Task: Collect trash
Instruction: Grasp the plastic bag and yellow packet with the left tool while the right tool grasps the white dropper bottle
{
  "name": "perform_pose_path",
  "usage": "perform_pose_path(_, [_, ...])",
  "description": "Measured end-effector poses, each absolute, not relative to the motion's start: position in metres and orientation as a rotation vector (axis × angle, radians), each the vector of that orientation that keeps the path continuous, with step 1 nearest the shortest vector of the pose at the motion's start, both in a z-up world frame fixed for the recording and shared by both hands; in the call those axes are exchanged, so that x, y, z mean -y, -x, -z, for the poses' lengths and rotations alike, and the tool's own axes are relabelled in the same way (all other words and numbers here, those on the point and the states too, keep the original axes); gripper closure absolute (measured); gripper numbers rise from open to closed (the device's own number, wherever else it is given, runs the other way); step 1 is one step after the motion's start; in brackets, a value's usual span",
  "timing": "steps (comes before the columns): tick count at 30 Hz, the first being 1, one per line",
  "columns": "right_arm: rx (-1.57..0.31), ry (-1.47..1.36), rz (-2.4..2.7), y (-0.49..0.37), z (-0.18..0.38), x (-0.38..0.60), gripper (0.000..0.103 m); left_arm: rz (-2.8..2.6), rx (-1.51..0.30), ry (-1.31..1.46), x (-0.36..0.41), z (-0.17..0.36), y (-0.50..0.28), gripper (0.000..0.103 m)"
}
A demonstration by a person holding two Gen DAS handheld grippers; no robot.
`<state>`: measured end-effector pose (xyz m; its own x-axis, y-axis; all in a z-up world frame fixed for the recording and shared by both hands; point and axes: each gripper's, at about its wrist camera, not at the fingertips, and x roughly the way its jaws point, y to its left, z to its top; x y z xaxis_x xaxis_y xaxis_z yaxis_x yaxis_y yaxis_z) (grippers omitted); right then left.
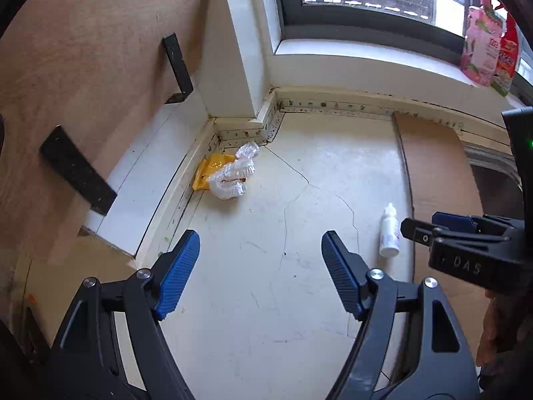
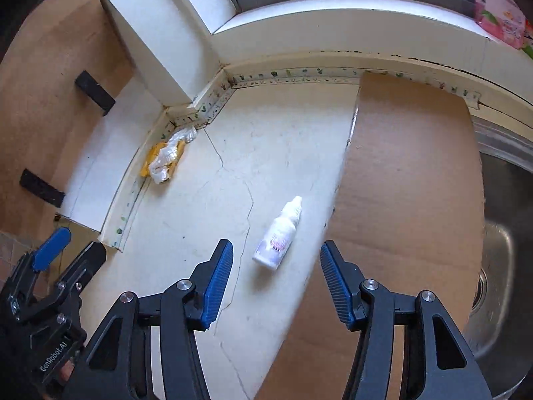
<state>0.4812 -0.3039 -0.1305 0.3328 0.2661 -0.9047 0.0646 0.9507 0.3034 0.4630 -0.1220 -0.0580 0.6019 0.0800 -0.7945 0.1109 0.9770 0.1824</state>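
Trash lies uncollected on a cracked white counter point(image 2: 206, 206) below a window. A small white dropper bottle point(image 2: 279, 234) lies on its side just ahead of the right gripper point(image 2: 276, 285), close to the edge of a brown cardboard sheet point(image 2: 409, 180). Crumpled clear plastic point(image 1: 235, 175) sits on top of a yellow wrapper point(image 1: 208, 171) in the far corner, against the wall trim, well apart from the bottle.

The left gripper point(image 1: 261, 275) hovers over bare counter, pointed toward that corner. Both sets of jaws stand wide and hold nothing.

The step in hand looks like the approach, with no piece picked up so far. For the right gripper, the next move probably calls for moving forward and down until the jaws straddle the bottle's body, then closing. The left would need a longer reach into the corner.

No bin or bag shows in either view. A steel sink point(image 2: 499, 266) lies at the far right, partly under the cardboard; its contents cannot be made out. Two colourful pouches point(image 1: 489, 50) stand on the windowsill.
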Motion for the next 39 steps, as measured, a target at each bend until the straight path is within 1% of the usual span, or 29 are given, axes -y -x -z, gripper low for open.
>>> perform_pose_path(5, [-1.290,-0.242,-0.164,-0.508,0.171,0.293,0.056,-0.011,-0.984,-0.242,0.129,0.081,-0.509,0.029])
perform_pose_path(9, [-1.317,-0.219,-0.194,-0.511,0.190,0.280,0.063,-0.012,-1.015,-0.268,0.132,0.096,-0.537,0.029])
perform_pose_path(11, [-1.297,-0.198,-0.195,-0.516,0.196,0.276,0.066,-0.013,-1.024,-0.275,0.130,0.099,-0.544,0.029])
perform_pose_path(12, [-1.296,-0.186,-0.198,-0.514,0.193,0.272,0.069,-0.010,-1.029,-0.273,0.130,0.102,-0.551,0.029])
perform_pose_path(13, [-1.291,-0.178,-0.204,-0.517,0.195,0.270,0.077,-0.008,-1.032,-0.269,0.128,0.105,-0.555,0.029])
perform_pose_path(14, [-1.287,-0.170,-0.212,-0.521,0.196,0.268,0.079,-0.006,-1.035,-0.266,0.127,0.106,-0.559,0.029])
perform_pose_path(18, [-1.261,-0.148,-0.218,-0.528,0.197,0.263,0.079,-0.002,-1.045,-0.259,0.124,0.112,-0.573,0.029])
perform_pose_path(27, [-1.216,-0.285,-0.222,-0.548,0.191,0.283,0.079,-0.033,-1.042,-0.294,0.124,0.126,-0.607,0.030])
perform_pose_path(31, [-1.210,-0.309,-0.232,-0.551,0.192,0.286,0.079,-0.050,-1.050,-0.303,0.121,0.133,-0.623,0.030])
perform_pose_path(34, [-1.205,-0.314,-0.240,-0.550,0.193,0.286,0.079,-0.071,-1.031,-0.346,0.124,0.138,-0.631,0.033])
perform_pose_path(39, [-1.214,-0.331,-0.249,-0.549,0.195,0.288,0.079,-0.106,-1.024,-0.388,0.127,0.149,-0.635,0.033])
